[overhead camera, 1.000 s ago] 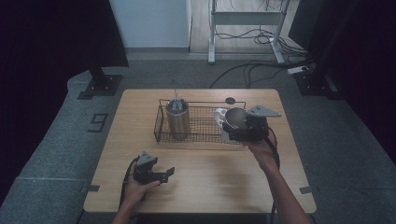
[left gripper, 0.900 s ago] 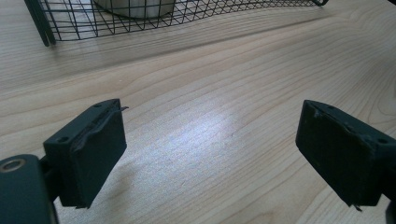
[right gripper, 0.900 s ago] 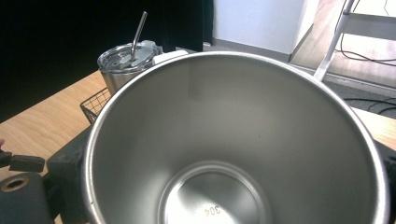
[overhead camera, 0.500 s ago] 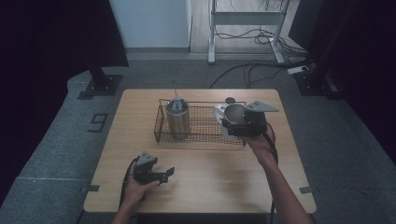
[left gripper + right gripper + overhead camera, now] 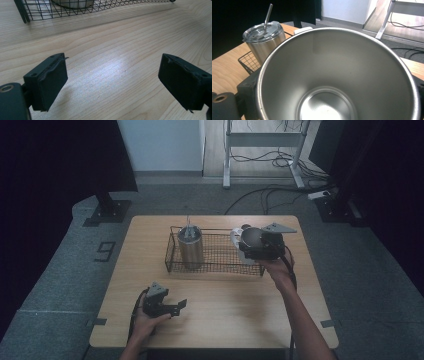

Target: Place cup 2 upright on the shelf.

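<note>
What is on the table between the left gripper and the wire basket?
Nothing: bare wood separates the left gripper from the wire basket, as the high view and left gripper view show.

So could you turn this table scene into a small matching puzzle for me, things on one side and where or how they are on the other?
Things:
1. lidded steel tumbler with a straw
2. open, empty steel cup
3. black wire basket
4. left gripper

States:
A. fingers apart, nothing between them, over bare wood
B. clamped in the right gripper
C. standing upright in the basket's left end
D. sitting on the wooden table

Pairs: 1-C, 2-B, 3-D, 4-A
</note>
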Demonstrator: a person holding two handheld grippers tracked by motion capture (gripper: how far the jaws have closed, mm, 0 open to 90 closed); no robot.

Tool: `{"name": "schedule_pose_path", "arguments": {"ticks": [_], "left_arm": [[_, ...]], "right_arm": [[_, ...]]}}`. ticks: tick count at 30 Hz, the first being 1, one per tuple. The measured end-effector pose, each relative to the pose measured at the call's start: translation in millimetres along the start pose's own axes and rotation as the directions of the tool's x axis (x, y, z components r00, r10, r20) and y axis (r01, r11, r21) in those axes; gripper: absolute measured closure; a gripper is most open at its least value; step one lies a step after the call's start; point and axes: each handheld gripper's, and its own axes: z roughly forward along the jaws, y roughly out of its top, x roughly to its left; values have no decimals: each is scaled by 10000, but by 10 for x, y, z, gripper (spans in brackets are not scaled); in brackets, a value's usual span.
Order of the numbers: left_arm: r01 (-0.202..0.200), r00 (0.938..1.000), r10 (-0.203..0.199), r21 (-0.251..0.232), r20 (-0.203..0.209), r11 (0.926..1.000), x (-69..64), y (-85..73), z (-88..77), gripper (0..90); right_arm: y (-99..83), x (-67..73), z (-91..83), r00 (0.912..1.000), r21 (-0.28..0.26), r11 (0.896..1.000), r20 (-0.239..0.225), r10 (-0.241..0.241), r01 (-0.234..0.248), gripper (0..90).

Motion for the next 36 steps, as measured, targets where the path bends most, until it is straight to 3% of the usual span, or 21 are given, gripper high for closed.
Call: {"name": "schedule_pose_path", "arguments": {"ticks": [17,36], "left_arm": [[-10,10000,10,49,20,10000,1,-5,6,87],[11,10000,-11,84,17,10000,16,-10,5,88]], "right_arm": [[-8,-186,173,9992,144,9994,237,320,-323,64],[19,-233,380,9989,445,9984,331,324,-339,64]]}}
